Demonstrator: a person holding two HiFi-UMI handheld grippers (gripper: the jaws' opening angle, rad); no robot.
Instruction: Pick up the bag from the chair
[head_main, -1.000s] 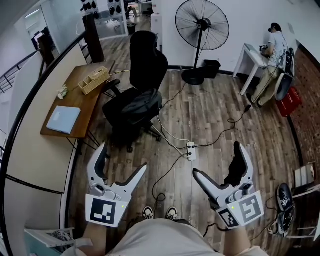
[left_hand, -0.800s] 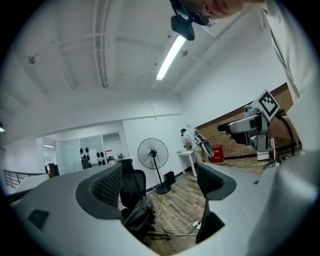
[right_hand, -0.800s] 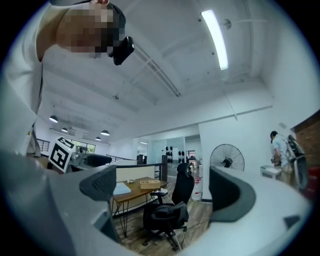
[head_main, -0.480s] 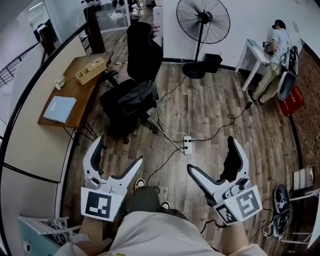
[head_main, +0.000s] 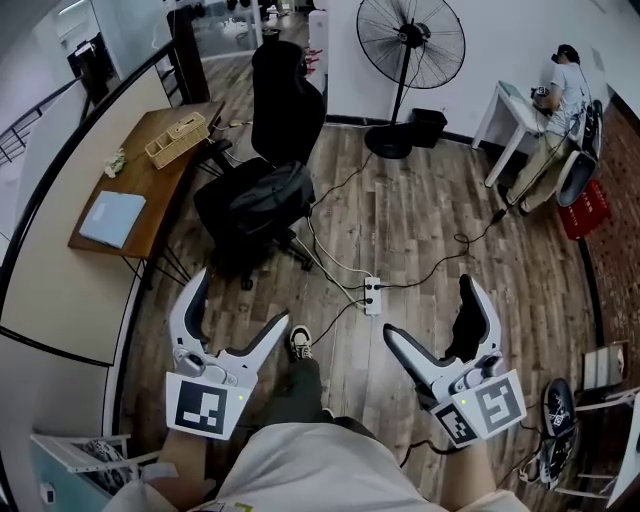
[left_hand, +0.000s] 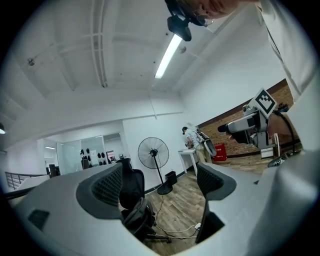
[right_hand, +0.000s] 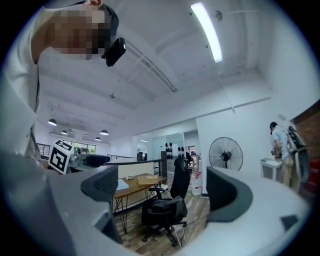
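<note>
A dark bag (head_main: 272, 190) lies on the seat of a black office chair (head_main: 283, 95) at the upper middle of the head view. Both grippers are held low and well short of the chair, each open with nothing between the jaws. My left gripper (head_main: 240, 305) is at the lower left and my right gripper (head_main: 430, 312) at the lower right. The left gripper view shows the chair (left_hand: 131, 187) and bag (left_hand: 136, 212) far off between the open jaws of the left gripper (left_hand: 160, 185). The right gripper (right_hand: 162, 187) likewise frames the distant bag (right_hand: 162, 206).
A wooden desk (head_main: 150, 190) with a basket (head_main: 176, 140) and a blue folder (head_main: 107, 218) stands left of the chair. A power strip (head_main: 372, 295) and cables lie on the floor ahead. A standing fan (head_main: 410, 50) and a person at a white table (head_main: 560, 100) are further back.
The person has stepped forward, one foot now out in front. The chair and power strip have shifted slightly in the view. Both grippers stay open and level.
</note>
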